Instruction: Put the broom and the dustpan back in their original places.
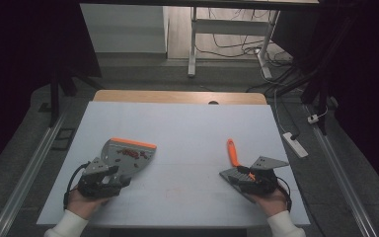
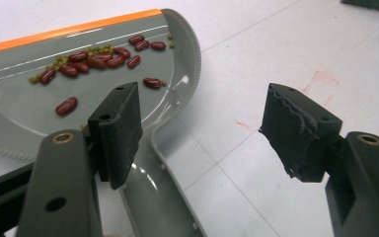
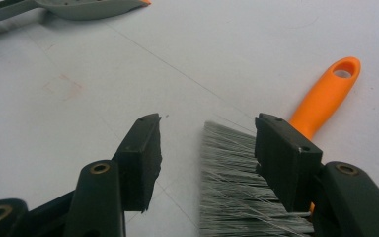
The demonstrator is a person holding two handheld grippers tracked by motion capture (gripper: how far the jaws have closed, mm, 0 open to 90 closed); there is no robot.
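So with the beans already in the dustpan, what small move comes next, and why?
Probably close the left gripper on the dustpan's handle. Its jaws stand open with the handle low between them, pads not pressing, and the beans lie in the pan. The brush rests on the table by the open right gripper.

I see a glossy grey plastic dustpan (image 2: 177, 59) at ten o'clock with a matt orange lip, smooth shiny red beans (image 2: 96, 59) inside; the brush (image 3: 256, 192) at two o'clock has a smooth orange plastic handle and fine grey bristles; the tabletop (image 1: 187, 128) is matt white.
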